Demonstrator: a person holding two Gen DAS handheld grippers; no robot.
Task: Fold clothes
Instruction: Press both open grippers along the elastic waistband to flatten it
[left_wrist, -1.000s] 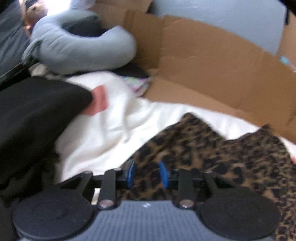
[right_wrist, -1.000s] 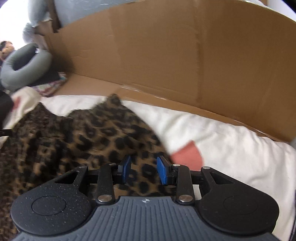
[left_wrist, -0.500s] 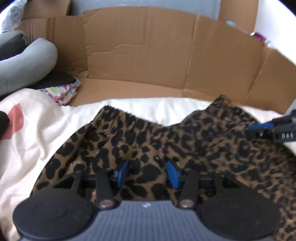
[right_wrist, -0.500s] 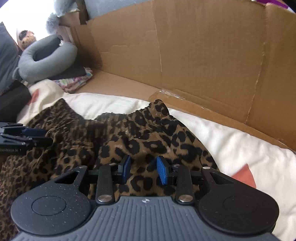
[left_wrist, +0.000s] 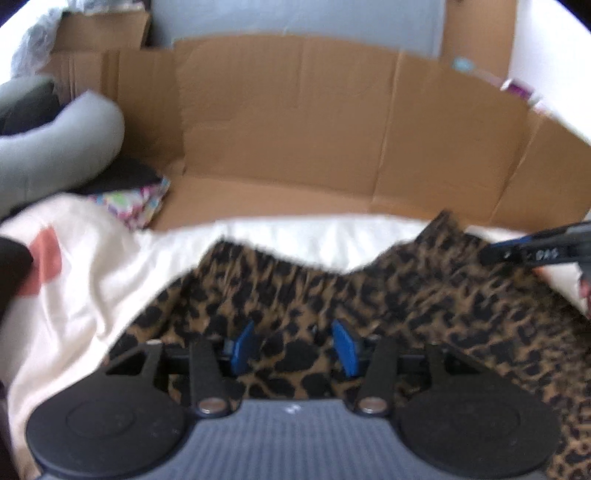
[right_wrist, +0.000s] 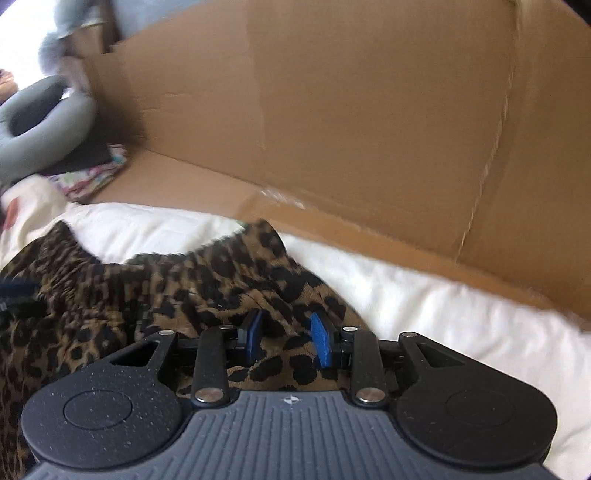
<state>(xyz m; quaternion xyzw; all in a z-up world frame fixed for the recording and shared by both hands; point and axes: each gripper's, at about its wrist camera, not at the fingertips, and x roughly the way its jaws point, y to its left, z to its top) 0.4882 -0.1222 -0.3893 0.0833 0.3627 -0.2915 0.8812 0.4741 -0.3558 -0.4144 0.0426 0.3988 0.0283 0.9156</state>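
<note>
A leopard-print garment (left_wrist: 369, 288) lies spread on white bedding (left_wrist: 92, 288), its gathered waistband edge towards the cardboard. My left gripper (left_wrist: 291, 347) hovers over its near left part, blue pads wide apart with cloth lying flat beneath them. In the right wrist view the garment (right_wrist: 147, 288) bunches up between the pads of my right gripper (right_wrist: 286, 341), which is shut on a fold near its right edge. The right gripper (left_wrist: 517, 253) also shows at the right edge of the left view. The left gripper (right_wrist: 14, 291) shows at the left edge of the right view.
A flattened cardboard box (left_wrist: 295, 129) stands as a wall behind the bedding (right_wrist: 443, 314). A grey neck pillow (left_wrist: 55, 147) and a folded multicoloured cloth (left_wrist: 136, 203) sit at the back left. Something black (left_wrist: 11, 266) lies at the left edge.
Both grippers swung towards the cardboard, dragging the garment out flatter on the bedding. The left gripper's pads have spread apart. The right gripper's pad gap is unchanged.
</note>
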